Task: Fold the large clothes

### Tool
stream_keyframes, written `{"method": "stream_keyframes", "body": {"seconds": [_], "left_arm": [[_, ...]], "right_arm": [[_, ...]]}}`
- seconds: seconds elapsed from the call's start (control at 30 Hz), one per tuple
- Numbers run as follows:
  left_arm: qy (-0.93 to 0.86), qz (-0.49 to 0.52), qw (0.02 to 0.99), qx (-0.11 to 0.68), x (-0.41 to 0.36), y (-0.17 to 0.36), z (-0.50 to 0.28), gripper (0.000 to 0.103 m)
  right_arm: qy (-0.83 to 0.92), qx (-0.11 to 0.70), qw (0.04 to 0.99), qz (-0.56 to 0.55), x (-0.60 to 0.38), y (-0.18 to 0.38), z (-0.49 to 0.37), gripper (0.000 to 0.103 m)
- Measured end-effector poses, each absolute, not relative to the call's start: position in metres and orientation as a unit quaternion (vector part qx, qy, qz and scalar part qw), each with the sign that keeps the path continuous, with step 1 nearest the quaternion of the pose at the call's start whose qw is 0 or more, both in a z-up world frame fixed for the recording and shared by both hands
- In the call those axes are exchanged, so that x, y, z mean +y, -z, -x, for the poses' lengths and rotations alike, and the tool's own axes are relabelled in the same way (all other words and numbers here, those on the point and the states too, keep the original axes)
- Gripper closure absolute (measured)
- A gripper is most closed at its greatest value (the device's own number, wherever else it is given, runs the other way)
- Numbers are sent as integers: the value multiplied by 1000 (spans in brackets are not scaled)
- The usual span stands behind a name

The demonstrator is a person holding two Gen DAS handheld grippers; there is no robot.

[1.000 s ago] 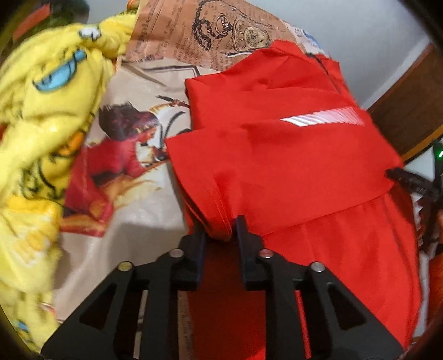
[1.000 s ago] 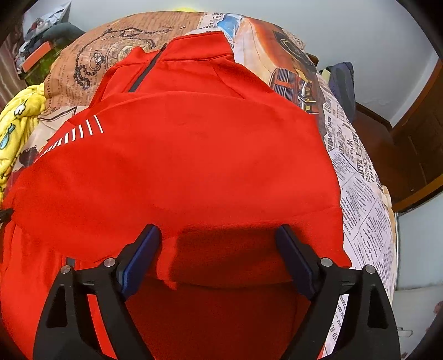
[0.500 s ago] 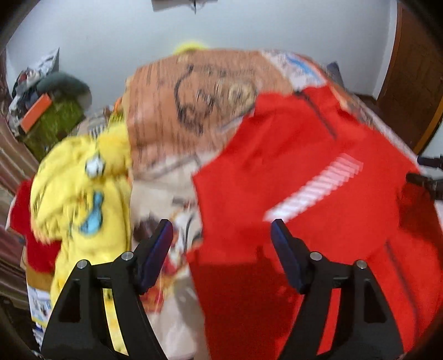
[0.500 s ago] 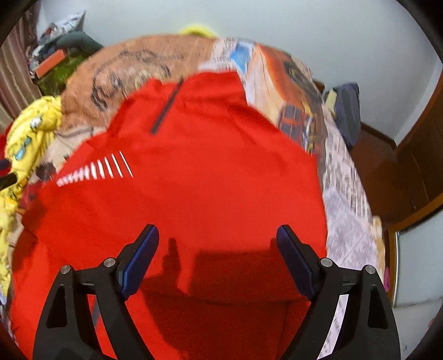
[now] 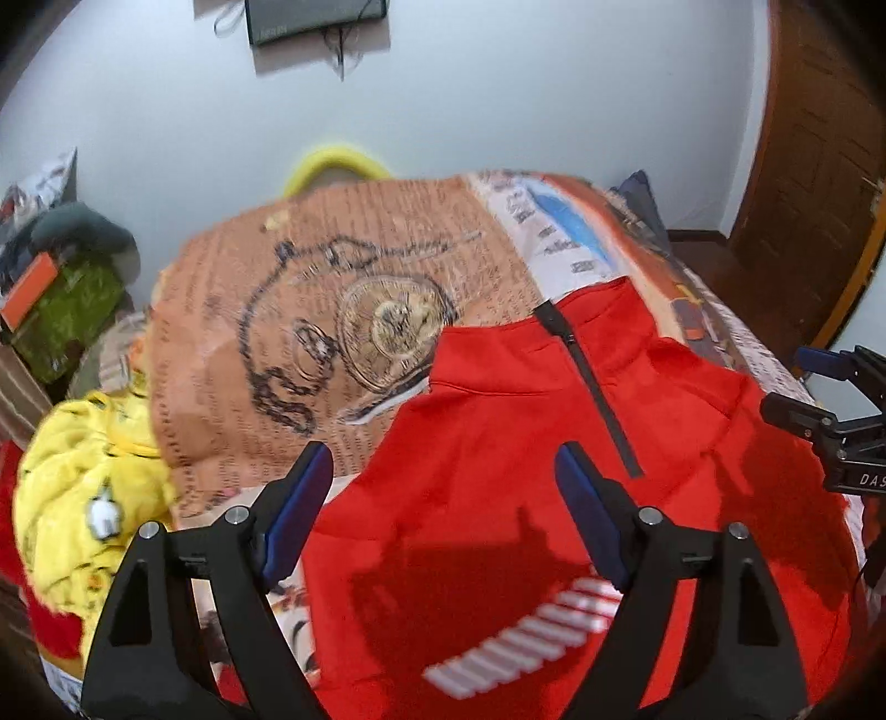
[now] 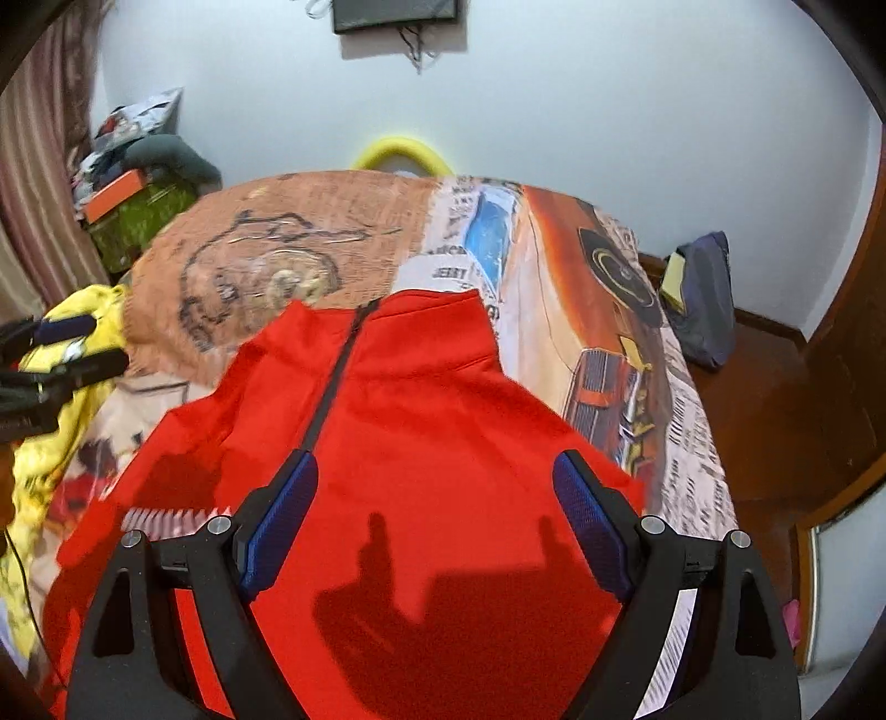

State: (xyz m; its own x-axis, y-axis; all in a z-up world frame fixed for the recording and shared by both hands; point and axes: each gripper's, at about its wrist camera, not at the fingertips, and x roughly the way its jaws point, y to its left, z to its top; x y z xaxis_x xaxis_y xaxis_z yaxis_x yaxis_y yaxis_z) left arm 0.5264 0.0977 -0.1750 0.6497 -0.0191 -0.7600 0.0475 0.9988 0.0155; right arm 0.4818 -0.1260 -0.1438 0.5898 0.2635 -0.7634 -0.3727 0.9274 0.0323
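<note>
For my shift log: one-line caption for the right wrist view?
Open right gripper above the red zip-neck top spread on the printed bedspread.

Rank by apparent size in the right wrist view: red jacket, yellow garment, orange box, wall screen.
1. red jacket, by far the largest.
2. yellow garment, partly cut off at the frame edge.
3. wall screen and orange box look close, and both sit far back, so no firm order.
</note>
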Motion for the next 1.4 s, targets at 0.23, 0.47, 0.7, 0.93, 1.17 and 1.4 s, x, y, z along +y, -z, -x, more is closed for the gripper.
{"method": "stream_keyframes", "body": {"seconds": [0.23,0.47,0.7,0.93,1.17,1.4], "left_arm": [[19,17,883,469,107,226,-585,21],[23,43,871,488,124,264,-620,26],[35,83,867,490,122,289,-638,27],[57,122,860,493,116,288,-640,76],[26,32,876,481,91,259,-622,97],[57,-1,892,449,86,202,-570,98]], "right_arm": [[-169,469,865,56,-121,185,-547,18],[-181,505,842,53,-124,207,-586,21],[-200,501,840,61,-114,218,-608,33],[-232,495,836,32,-110,216,-607,76],[-224,471,853,20,-120,194,-586,95],[-253,440,861,41,-121,151,-540,96]]}}
